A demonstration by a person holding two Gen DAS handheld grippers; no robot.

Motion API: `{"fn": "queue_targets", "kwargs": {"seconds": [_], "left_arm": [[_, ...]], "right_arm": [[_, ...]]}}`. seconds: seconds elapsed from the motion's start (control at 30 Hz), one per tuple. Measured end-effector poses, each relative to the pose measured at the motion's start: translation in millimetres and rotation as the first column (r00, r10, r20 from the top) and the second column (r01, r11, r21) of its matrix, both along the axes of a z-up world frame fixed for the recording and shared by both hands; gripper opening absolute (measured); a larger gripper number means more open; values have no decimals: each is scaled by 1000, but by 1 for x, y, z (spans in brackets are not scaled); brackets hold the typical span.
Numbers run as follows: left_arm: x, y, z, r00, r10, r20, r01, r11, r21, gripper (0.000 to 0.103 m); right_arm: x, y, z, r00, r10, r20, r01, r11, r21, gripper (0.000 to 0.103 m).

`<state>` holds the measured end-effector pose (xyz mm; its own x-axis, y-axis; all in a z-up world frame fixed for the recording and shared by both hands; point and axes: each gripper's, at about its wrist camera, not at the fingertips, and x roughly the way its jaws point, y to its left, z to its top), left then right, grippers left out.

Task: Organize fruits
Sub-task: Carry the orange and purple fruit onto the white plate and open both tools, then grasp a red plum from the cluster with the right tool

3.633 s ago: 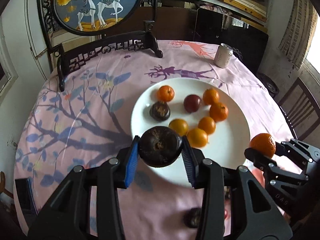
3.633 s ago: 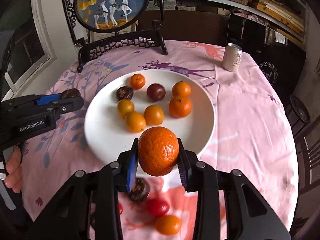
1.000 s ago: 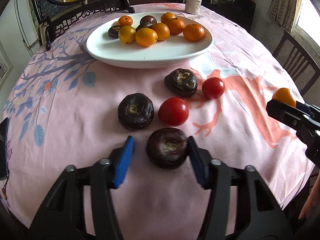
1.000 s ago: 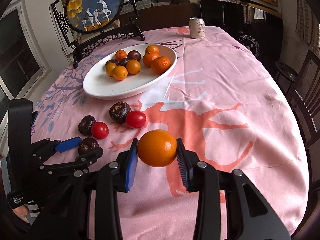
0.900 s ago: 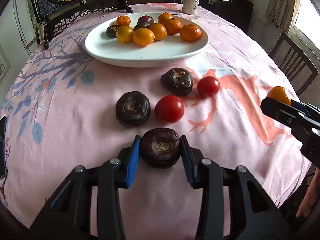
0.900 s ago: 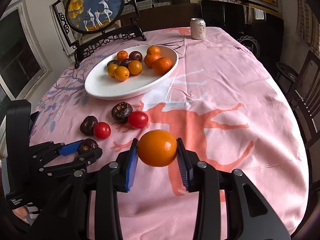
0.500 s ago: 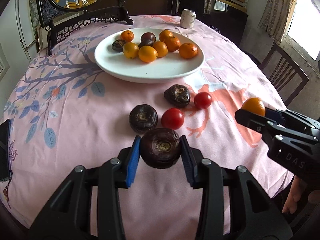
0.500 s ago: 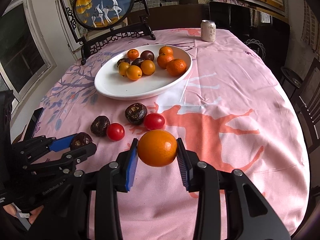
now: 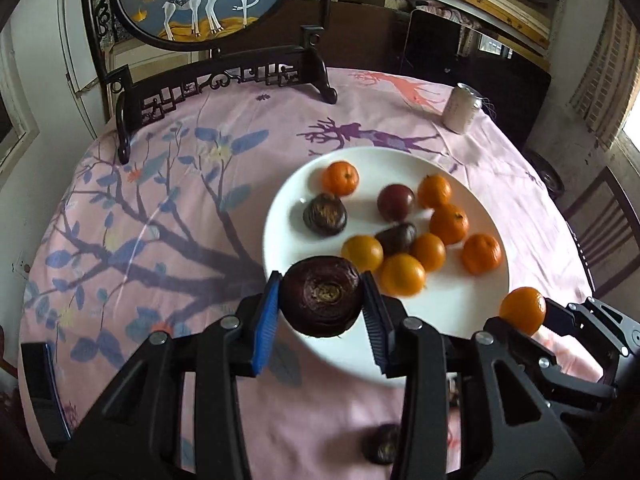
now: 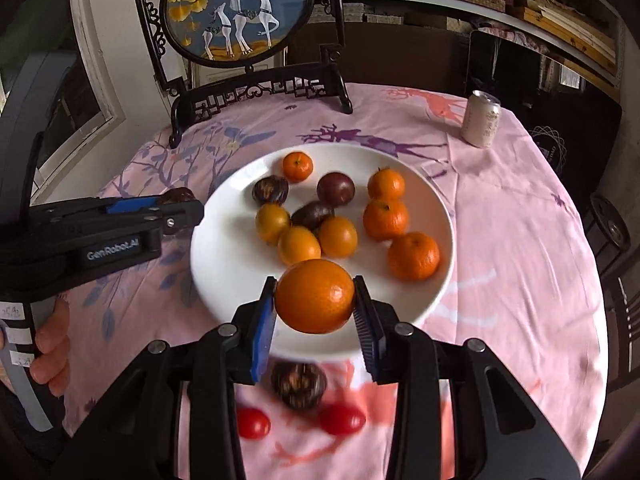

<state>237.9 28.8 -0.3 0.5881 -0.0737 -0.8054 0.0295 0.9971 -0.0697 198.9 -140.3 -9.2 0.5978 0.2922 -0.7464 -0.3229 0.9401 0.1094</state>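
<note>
The left gripper [image 9: 322, 300] has its jaws clamped on a dark purple fruit [image 9: 322, 300], held in the air over the 7 o'clock rim of the white plate [image 9: 472, 204]. The right gripper [image 10: 314, 296] grips an orange [image 10: 314, 296] above the plate's 6 o'clock edge. On the plate lie small oranges, yellow-orange fruits and three dark fruits, clustered from the centre toward 3 o'clock. On the pink-clothed surface [image 10: 520, 240], just beyond the plate's 6 o'clock rim, sit another dark fruit [image 10: 298, 384] and two red tomatoes [image 10: 342, 418]. A drink can [image 10: 482, 118] stands at 1 o'clock from the plate, and a framed deer screen [image 10: 240, 8] at 11 o'clock.
</note>
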Motion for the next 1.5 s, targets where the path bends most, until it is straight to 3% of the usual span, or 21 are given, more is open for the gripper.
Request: {"fn": "queue_targets", "kwargs": {"seconds": [0.2, 0.37, 0.43, 0.47, 0.5, 0.63, 0.77, 0.9, 1.0, 1.27, 1.5], "left_arm": [[71, -4, -24, 997, 32, -73, -32, 999, -1, 40], [94, -12, -38, 994, 10, -106, -11, 1000, -5, 43], [96, -14, -35, 996, 10, -93, -10, 1000, 0, 74], [94, -13, -31, 997, 13, -72, -13, 1000, 2, 76], [90, -12, -25, 998, 12, -54, -12, 1000, 2, 76], [63, -2, -1, 1000, 3, -21, -3, 999, -35, 83], [9, 6, 14, 1000, -17, 16, 18, 999, -47, 93], [-48, 4, 4, 997, -82, 17, 82, 996, -33, 96], [-80, 5, -8, 998, -66, 21, 66, 998, -17, 96], [-124, 16, -27, 999, -27, -23, 25, 996, -90, 96], [-144, 8, -29, 998, -58, -6, 58, 997, -49, 96]], "right_arm": [[73, 12, -17, 1000, -10, -3, 10, 998, -56, 37], [93, 16, -29, 1000, 5, -17, -7, 997, -71, 38], [93, 14, -28, 1000, -9, -7, 9, 997, -83, 46], [90, 12, -25, 1000, -17, 2, 17, 996, -85, 53], [86, 9, -20, 1000, -24, 15, 26, 996, -85, 58], [59, -4, 3, 998, -35, 48, 39, 996, -79, 59], [4, -18, 15, 997, -31, 64, 34, 998, -58, 62], [-50, -28, 5, 997, -67, 31, 67, 998, 0, 62], [-76, -30, -2, 996, -88, 10, 88, 996, 22, 62], [-102, -32, -13, 995, -99, -15, 98, 995, -32, 62], [-101, -30, -43, 994, -101, -38, 98, 993, -69, 62]]}}
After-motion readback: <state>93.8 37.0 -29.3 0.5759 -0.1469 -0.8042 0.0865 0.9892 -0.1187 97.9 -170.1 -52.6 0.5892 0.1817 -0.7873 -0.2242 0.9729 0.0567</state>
